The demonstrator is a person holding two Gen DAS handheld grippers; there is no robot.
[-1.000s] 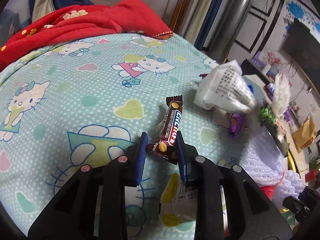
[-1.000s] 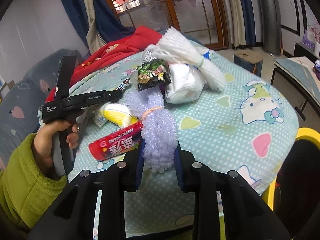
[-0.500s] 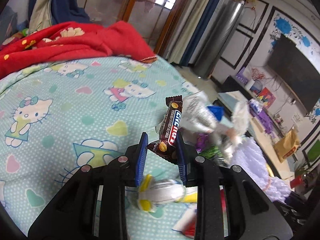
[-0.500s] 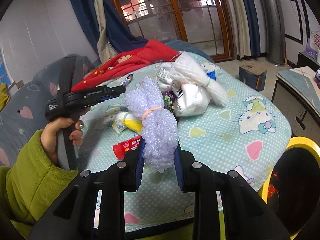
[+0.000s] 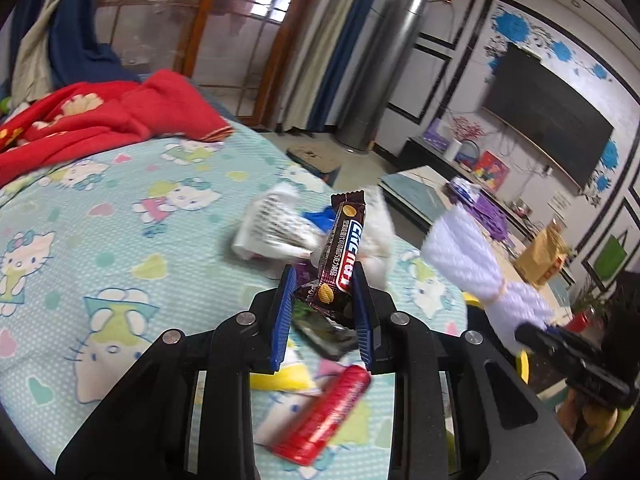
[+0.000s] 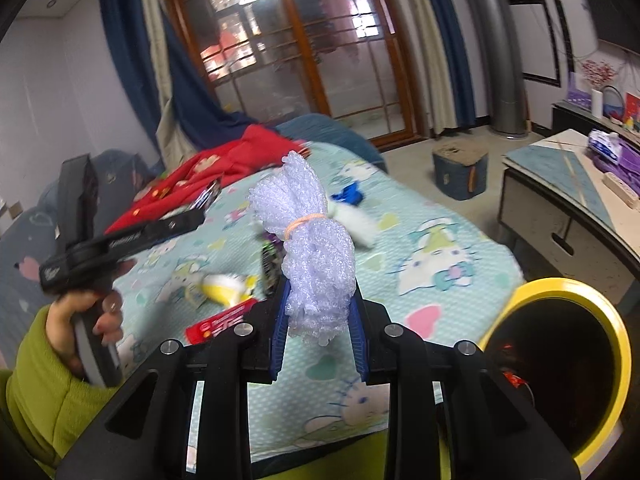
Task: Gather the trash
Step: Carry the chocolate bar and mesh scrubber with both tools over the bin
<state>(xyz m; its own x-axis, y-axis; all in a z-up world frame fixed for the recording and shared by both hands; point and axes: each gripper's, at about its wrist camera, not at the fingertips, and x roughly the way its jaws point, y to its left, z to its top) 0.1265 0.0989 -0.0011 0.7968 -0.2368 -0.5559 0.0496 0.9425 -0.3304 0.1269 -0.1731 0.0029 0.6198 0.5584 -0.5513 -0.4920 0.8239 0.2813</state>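
The left tongs (image 5: 324,300) pinch a dark brown chocolate bar wrapper (image 5: 339,258) by its lower end, so it stands upright above the cartoon-cat printed bedsheet (image 5: 120,240). Just below these tongs lie a red tube-shaped wrapper (image 5: 324,416) and a yellow packet (image 5: 284,378). The right tongs (image 6: 318,316) pinch a pale lilac foam net bundle tied with an orange rubber band (image 6: 312,248). A yellow-rimmed black bin (image 6: 560,372) stands just right of them
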